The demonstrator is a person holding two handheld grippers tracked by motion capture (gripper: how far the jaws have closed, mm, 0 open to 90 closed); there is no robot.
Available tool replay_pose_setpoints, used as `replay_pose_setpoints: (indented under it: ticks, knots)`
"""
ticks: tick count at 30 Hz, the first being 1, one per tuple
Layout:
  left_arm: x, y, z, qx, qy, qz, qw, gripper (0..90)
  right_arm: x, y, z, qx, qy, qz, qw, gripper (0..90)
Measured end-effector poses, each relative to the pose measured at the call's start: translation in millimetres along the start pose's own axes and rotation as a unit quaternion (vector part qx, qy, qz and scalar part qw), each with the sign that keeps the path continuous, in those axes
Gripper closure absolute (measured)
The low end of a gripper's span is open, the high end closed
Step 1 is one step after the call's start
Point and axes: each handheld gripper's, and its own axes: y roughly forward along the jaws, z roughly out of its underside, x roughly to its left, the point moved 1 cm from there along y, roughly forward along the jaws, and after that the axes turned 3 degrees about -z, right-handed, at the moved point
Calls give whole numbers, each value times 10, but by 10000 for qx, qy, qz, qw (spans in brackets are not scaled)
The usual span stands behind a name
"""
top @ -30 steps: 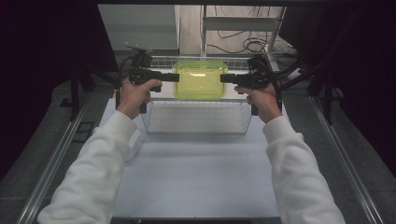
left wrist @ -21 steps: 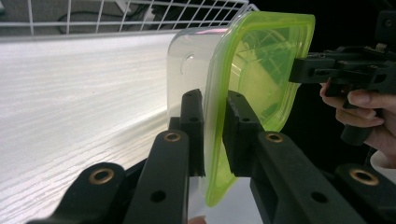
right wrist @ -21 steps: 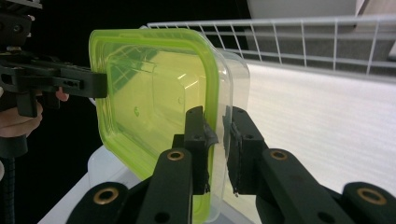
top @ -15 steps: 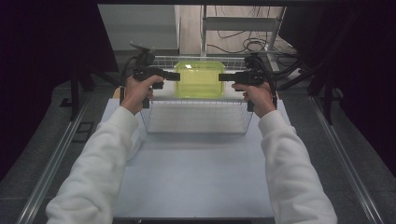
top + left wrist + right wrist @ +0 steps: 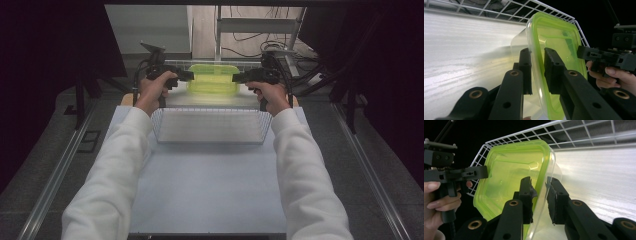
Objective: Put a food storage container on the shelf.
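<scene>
A clear plastic container with a yellow-green lid point(image 5: 212, 80) sits level at the far end of a wire basket point(image 5: 210, 142). My left gripper point(image 5: 190, 76) reaches its left rim and my right gripper point(image 5: 235, 77) its right rim. In the left gripper view the jaws point(image 5: 537, 57) straddle the lid's edge point(image 5: 559, 40); they have just been opening slightly, and the pads still touch it. In the right gripper view the jaws point(image 5: 540, 185) have just been opening, and the rim point(image 5: 509, 175) stands between them with gaps on both sides.
The basket's white wire walls point(image 5: 524, 10) point(image 5: 586, 132) rise behind the container. A pale mat point(image 5: 210, 190) covers the table in front of the basket. Cables and a metal frame point(image 5: 260, 25) lie beyond the table's far edge. Dark panels flank both sides.
Both hands have carried the container away from me and a little down, from above the basket's middle to its far end. The right jaws have parted from the rim.
</scene>
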Motion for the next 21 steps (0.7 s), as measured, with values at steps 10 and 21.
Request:
replay_pose_setpoints:
  ticks: [10, 21]
  knots:
    - [38, 32, 7, -83, 44, 12, 10000, 743, -42, 50, -10, -70, 91, 49, 9999, 706]
    - [-112, -135, 1, -532, 747, -314, 9953, 414, 161, -98, -3, -436, -372, 388, 9976, 366]
